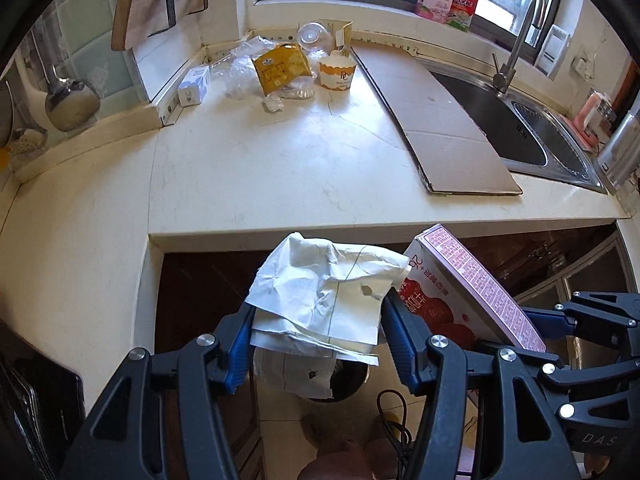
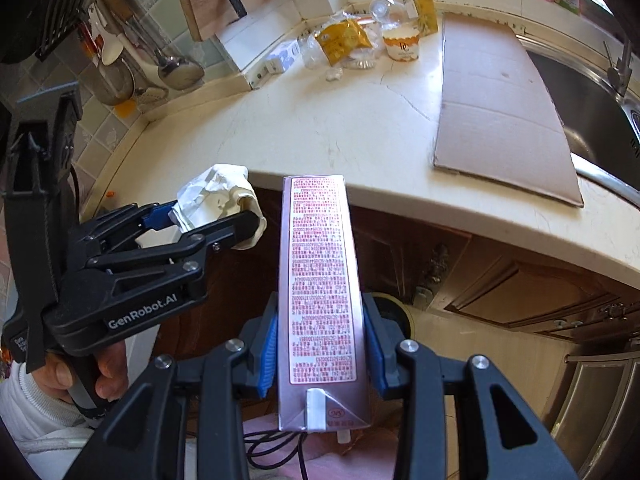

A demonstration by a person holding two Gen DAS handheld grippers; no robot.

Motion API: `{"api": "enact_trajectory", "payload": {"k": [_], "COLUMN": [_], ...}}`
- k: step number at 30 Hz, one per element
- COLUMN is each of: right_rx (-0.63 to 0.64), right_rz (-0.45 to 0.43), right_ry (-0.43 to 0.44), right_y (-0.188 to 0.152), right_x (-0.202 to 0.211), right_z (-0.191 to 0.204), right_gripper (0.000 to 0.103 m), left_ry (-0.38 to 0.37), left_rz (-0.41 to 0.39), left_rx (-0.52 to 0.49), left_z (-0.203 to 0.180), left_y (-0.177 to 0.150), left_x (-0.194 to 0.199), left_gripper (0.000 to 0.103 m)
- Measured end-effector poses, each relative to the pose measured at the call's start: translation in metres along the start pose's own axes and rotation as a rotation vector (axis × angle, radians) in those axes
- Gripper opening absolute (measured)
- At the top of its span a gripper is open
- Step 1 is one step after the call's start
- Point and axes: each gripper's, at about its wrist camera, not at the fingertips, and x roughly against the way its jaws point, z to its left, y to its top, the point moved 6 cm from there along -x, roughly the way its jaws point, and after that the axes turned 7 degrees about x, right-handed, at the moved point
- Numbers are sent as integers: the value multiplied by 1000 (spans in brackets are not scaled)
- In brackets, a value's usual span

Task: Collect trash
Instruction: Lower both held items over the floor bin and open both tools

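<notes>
The cream stone desk carries a flat brown cardboard sheet and a far-corner heap of wrappers. Off its front edge, the right gripper has its fingers clamped on a pink printed carton; the left gripper has its fingers pinching crumpled white paper. This looks like the carry-to-bin step: next, both loads need positioning over the dark bin below, then release.

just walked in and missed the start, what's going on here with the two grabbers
A person is clearing rubbish from a kitchen counter with a handheld tool in each hand. The left tool is clamped on crumpled white paper packaging, and the right tool grips a pink carton. Both are held past the counter's front edge, above the floor, with a dark bin partly visible below the paper. More trash remains in the back corner: a yellow packet, a paper cup and clear plastic wrappers.
</notes>
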Motion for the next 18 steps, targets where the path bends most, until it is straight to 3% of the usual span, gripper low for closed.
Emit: {"api": "enact_trajectory", "payload": {"k": [6, 11, 18], "right_rx": [-42, -158, -301], "right_rz": [123, 275, 430], "right_ry": [51, 92, 80], "right_y": [-45, -103, -165], "right_x": [-35, -111, -225], "right_z": [-24, -55, -87], "right_gripper": [37, 37, 37], "left_ry": [31, 51, 91], "left_rz": [138, 267, 453], "left_rx": [50, 86, 189], "left_z": [-5, -1, 26], "left_y": [-53, -118, -197], "left_x": [-45, -115, -227], "left_gripper": [57, 57, 57]}}
